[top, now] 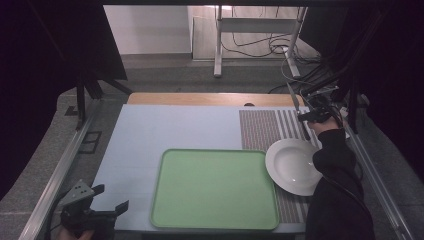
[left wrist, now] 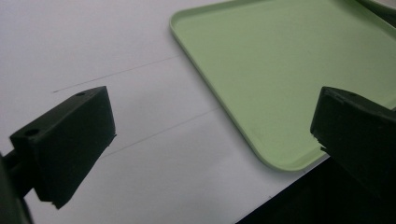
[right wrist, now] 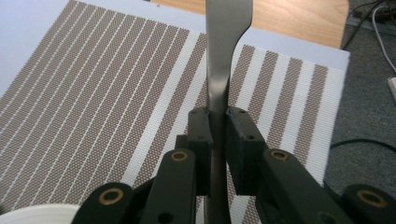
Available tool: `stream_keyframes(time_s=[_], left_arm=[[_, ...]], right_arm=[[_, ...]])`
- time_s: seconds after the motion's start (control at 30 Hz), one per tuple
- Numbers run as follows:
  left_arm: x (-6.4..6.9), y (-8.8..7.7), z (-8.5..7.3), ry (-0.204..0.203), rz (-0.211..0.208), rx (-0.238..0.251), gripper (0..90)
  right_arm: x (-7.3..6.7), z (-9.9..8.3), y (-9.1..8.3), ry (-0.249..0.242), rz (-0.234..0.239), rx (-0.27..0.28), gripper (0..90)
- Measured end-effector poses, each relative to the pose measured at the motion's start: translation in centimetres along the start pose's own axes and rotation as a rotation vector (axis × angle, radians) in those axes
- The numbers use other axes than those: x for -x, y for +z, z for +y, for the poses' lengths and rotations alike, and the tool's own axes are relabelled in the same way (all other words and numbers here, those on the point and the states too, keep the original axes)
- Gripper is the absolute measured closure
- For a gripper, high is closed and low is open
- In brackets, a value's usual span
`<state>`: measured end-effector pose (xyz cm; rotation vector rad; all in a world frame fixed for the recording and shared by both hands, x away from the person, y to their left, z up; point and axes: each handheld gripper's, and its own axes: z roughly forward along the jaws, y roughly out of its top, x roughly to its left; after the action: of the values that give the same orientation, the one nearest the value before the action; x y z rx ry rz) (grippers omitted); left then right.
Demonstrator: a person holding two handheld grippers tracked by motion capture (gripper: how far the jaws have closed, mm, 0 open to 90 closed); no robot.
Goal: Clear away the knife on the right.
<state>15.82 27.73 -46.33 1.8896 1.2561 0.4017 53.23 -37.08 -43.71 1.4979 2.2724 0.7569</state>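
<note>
Your right tool (right wrist: pixel 217 140) is gripping a knife (right wrist: pixel 225 56) by its handle, blade running straight ahead; the plate (top: pixel 292 166) is lying behind it. Your left tool (left wrist: pixel 210 140) is idling open.

The high view looks forward and down over the whole table (top: pixel 150 130); both gripper views sit close above it (they share the tray (left wrist: pixel 280 70) and placemat (right wrist: pixel 93 93) with it).

Dim, grainy pictures; dark vignetted edges, light falling softly from above.
</note>
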Motion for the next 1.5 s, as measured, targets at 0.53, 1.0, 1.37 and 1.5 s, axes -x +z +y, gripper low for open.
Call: stream_keyframes(time_s=[0.53,1.0,1.37,1.5], left_arm=[[0.0,0.0,0.0,-0.004,0.003,-0.003,0.0],[0.0,0.0,0.0,-0.004,0.004,-0.002,0.0],[0.0,0.0,0.0,-0.003,0.004,-0.002,0.0],[0.0,0.0,0.0,-0.001,0.005,-0.003,0.0]], right_arm=[[-2.6,-0.8,-3.5,-0.017,0.08,0.018,81.1],[-7.4,-2.5,-5.2,-0.065,0.162,0.024,81.1],[-11.7,-4.3,-5.9,-0.14,0.233,0.01,81.1],[-13.7,-5.0,-6.3,-0.179,0.267,0.01,81.1]])
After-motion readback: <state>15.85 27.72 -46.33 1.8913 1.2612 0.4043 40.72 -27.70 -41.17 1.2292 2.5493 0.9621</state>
